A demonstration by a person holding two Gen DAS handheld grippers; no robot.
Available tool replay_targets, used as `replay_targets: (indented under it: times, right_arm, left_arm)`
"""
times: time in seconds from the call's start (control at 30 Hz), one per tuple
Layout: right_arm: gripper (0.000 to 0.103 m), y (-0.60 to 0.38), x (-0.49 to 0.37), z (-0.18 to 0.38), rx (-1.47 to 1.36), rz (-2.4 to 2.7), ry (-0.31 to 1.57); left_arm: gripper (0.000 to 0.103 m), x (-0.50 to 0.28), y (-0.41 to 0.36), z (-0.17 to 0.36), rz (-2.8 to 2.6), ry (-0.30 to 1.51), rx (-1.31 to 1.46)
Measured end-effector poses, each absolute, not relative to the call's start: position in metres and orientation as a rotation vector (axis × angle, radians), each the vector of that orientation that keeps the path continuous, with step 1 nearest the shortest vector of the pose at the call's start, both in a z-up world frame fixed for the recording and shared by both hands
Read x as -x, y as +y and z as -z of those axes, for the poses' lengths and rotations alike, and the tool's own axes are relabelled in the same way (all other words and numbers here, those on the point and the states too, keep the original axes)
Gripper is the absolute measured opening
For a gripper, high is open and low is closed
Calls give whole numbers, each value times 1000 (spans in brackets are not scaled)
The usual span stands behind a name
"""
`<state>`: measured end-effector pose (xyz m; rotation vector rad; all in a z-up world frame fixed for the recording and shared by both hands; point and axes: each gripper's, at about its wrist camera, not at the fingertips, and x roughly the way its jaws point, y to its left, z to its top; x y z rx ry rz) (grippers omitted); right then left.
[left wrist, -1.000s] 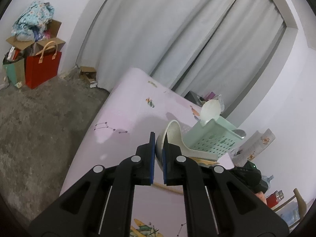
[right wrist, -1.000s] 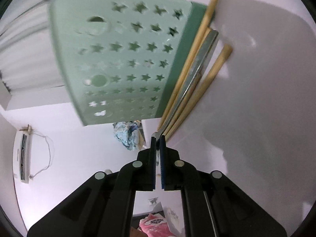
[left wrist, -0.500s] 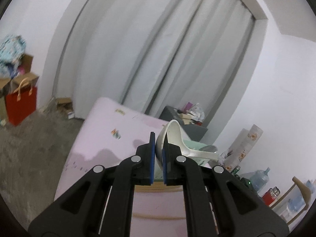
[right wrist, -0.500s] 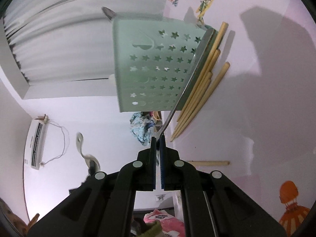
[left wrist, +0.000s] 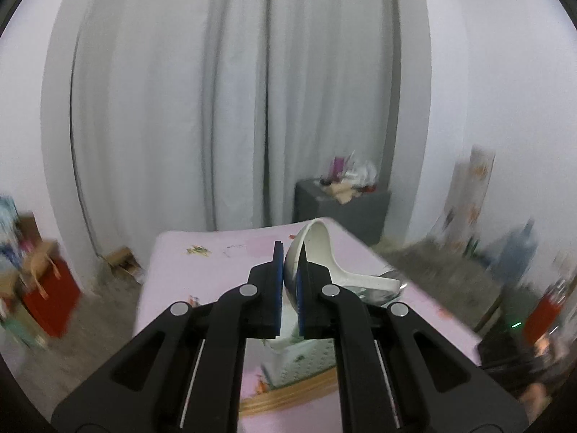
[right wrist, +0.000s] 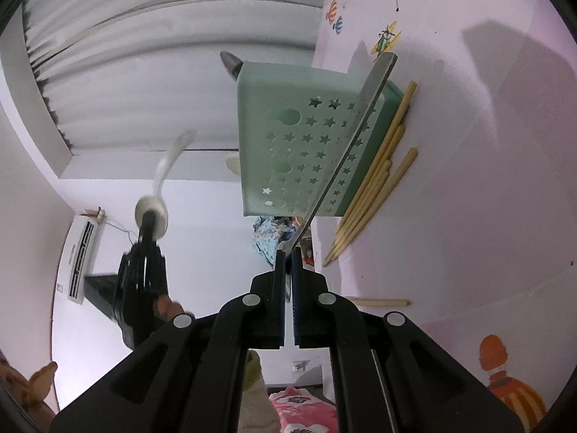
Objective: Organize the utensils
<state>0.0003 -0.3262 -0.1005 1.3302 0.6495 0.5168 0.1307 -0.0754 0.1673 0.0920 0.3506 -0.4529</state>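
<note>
Left gripper (left wrist: 288, 281) clamped on the bowl of a white ladle (left wrist: 317, 252), handle sticking out sideways above the table (left wrist: 173, 288). Right gripper (right wrist: 287, 263) pinched shut on one end of a metal utensil (right wrist: 346, 155), probably a spoon or fork; the held end is hidden. Green basket (right wrist: 288, 144) stands on the table, chopsticks (right wrist: 375, 173) lying just beside it.

Risks: thin grip lets the metal utensil pivot and miss the basket mouth; its tip could tip the light basket; the smooth ladle bowl may slip.

white ceramic spoon (left wrist: 317, 252) and steel utensil (right wrist: 346, 155) held aloft; wooden chopsticks (right wrist: 375, 176) lie beside mint star-holed basket (right wrist: 303, 137).
</note>
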Motion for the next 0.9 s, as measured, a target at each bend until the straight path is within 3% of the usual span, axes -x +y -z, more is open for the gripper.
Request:
replay_targets:
  times: [0.3,0.57,0.67,0.73,0.9]
  right_arm:
    - [3,-336,0,105,-1337,-518,636]
    - [3,-333,4,100,-1317,-517,627]
    - [3,-333,5,101,-1320,-517,623]
    - [3,-333,6,100,-1324,-516,621]
    - [3,-333,10,96,-1332,-530,608]
  left_arm:
    - [5,-155,-147,-161,367,374,-418]
    - [9,-182,-187,-153,435,498,-513]
    - [26,-181,-179,-161,531,514,-399]
    - [43,-179,-180,-170,592,479,-314]
    - [54,-169,-169,-175,641,429,-215]
